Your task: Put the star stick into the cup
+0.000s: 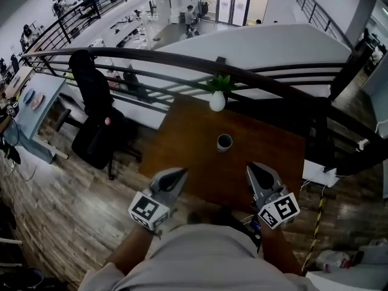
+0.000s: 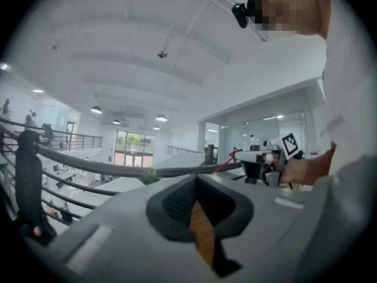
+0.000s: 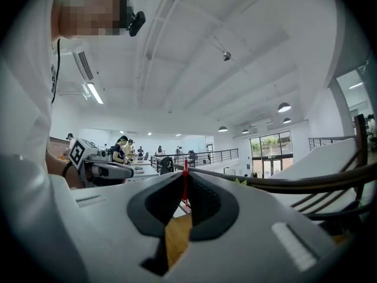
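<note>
A small dark cup (image 1: 224, 142) stands upright near the middle of the brown table (image 1: 188, 132). My right gripper (image 1: 252, 167) hovers over the table's near edge, right of the cup, and is shut on the thin red star stick (image 3: 185, 184). The stick stands up between the jaws in the right gripper view. From the left gripper view its red star (image 2: 235, 154) pokes out beyond the right gripper (image 2: 259, 158). My left gripper (image 1: 180, 173) hangs near the table's front left, jaws together with nothing in them. In the head view the stick is too small to make out.
A white vase with a green plant (image 1: 217, 100) stands at the table's far edge, behind the cup. A dark curved railing (image 1: 151, 56) runs behind the table. A black office chair (image 1: 94, 111) is on the wooden floor to the left.
</note>
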`<action>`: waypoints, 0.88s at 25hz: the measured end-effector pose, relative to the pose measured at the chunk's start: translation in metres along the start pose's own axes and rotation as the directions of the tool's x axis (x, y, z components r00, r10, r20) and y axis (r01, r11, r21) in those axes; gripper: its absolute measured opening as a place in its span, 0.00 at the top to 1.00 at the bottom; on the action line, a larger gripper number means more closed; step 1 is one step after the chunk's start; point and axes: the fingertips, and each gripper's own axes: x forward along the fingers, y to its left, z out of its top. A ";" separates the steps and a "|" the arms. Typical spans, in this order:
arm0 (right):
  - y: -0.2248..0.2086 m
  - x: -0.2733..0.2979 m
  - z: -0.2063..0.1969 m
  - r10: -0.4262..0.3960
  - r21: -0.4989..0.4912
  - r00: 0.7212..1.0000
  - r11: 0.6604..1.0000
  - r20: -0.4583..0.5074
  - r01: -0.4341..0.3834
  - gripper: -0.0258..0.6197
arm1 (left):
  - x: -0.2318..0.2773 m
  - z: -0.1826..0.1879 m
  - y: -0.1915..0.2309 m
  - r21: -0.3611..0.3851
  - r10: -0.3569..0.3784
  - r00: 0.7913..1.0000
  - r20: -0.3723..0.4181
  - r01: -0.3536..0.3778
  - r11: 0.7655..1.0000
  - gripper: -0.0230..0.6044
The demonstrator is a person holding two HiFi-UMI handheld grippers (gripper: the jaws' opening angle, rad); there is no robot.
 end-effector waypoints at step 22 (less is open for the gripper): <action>-0.143 0.062 -0.071 -0.033 0.104 0.993 0.994 -0.117 0.045 0.93 | 0.134 -0.058 0.068 -0.090 -0.003 0.994 -0.107 -0.007 0.996 0.96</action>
